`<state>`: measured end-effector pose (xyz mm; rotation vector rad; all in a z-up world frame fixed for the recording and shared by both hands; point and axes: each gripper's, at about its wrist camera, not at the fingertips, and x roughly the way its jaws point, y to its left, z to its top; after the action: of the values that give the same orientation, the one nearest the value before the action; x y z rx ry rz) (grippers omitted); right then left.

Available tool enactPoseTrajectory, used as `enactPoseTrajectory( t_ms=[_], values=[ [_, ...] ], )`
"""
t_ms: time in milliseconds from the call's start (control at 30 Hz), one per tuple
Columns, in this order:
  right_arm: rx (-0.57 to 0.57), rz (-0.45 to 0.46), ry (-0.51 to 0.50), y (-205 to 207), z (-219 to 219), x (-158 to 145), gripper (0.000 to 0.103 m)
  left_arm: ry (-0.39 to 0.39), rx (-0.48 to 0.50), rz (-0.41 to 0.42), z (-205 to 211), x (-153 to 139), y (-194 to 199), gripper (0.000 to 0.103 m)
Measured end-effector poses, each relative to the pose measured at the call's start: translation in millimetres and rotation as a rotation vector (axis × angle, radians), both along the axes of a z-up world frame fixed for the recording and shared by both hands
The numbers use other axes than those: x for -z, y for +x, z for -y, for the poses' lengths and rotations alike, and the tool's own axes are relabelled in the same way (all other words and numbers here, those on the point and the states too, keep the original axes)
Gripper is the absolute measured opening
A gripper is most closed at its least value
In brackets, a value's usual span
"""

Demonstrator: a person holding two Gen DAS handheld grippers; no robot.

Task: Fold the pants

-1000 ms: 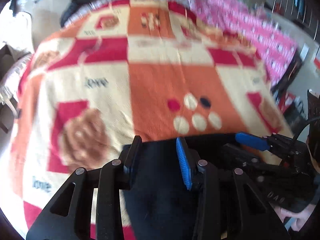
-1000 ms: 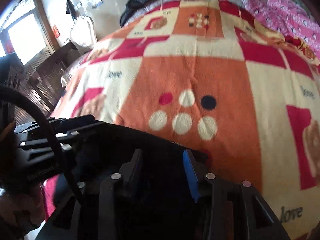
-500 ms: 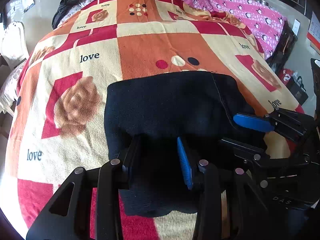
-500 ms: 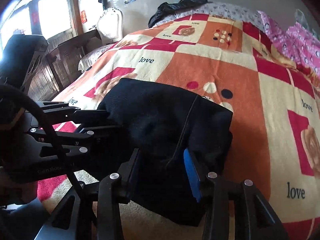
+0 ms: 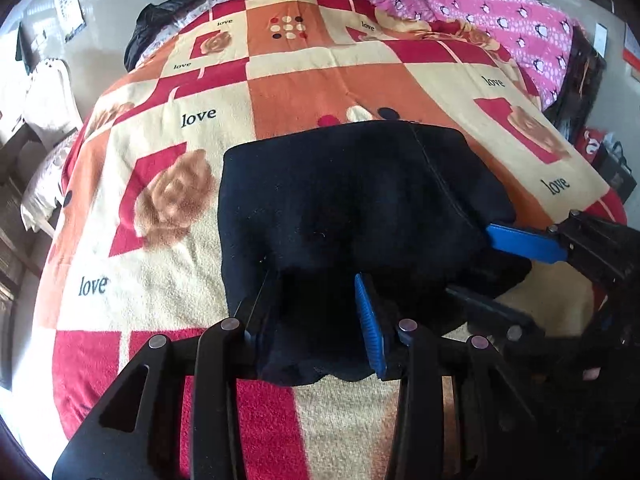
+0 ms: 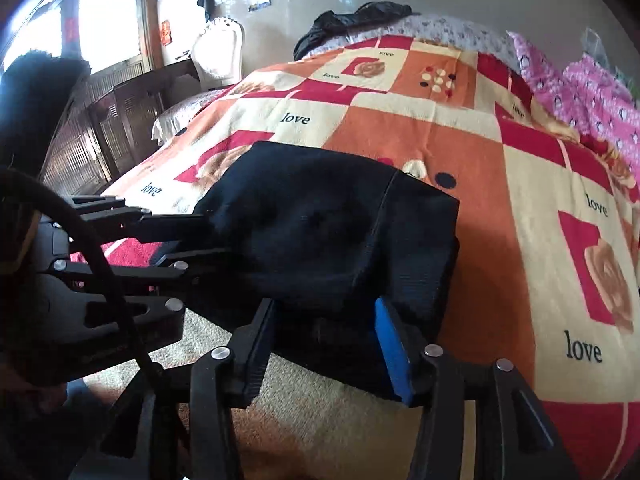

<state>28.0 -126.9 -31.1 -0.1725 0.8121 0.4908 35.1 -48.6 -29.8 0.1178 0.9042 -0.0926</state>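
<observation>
Pants (image 5: 360, 204) lie on the bed, folded into a thick dark bundle on the checked blanket (image 5: 304, 84), its near edge hanging toward both tools, probably so the fold lands square. The left gripper (image 5: 316, 308) has its fingers partly spread around that near edge; whether they pinch it I cannot tell. The right gripper (image 6: 326, 328) has just been opening, cloth between its fingers but seemingly let go.

- A bed carries everything, spread with a checked blanket (image 5: 168, 248) of orange, red and cream squares with roses, dots and the word "love".
- Folded black pants (image 5: 344, 208) lie on its near part.
- A pink patterned cloth (image 5: 500, 16) and a dark garment (image 6: 356, 20) lie at its far end.
</observation>
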Motion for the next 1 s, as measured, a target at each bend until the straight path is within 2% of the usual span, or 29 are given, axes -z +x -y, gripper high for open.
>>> enactPoseTrajectory(
  t_ms=[67,233,433,567,633,700,800,867,933,1000],
  values=[
    [-0.022,-0.007,-0.015,1,-5,1,0.062,-0.009,-0.002,-0.005,-1,0,1,0.037],
    [-0.058,0.02,-0.12,-9,-24,8,0.08,-0.02,-0.005,-0.007,-2,1,0,0.037],
    [-0.041,0.008,-0.124,-6,-24,7,0.081,-0.028,-0.005,-0.009,-4,1,-1,0.037],
    [-0.037,0.007,-0.076,-8,-18,2,0.08,-0.034,-0.005,-0.007,-5,0,-1,0.037],
    [-0.046,-0.013,-0.057,-6,-13,-2,0.077,-0.074,-0.003,0.005,-10,-9,-3,0.037],
    [-0.015,-0.025,0.009,-2,0,-15,0.074,-0.097,-0.008,0.06,-19,-28,-6,0.037],
    [0.081,0.1,0.045,5,16,-45,0.074,-0.123,-0.034,0.136,-35,-54,4,0.037],
    [0.113,0.141,0.054,17,17,-58,0.074,-0.129,-0.041,0.092,-37,-55,26,0.037],
    [0.101,0.101,0.064,35,11,-57,0.074,-0.128,-0.024,0.035,-32,-43,44,0.037],
    [0.077,0.032,0.031,49,-1,-39,0.074,-0.103,-0.021,-0.05,-26,-22,56,0.037]
  ],
)
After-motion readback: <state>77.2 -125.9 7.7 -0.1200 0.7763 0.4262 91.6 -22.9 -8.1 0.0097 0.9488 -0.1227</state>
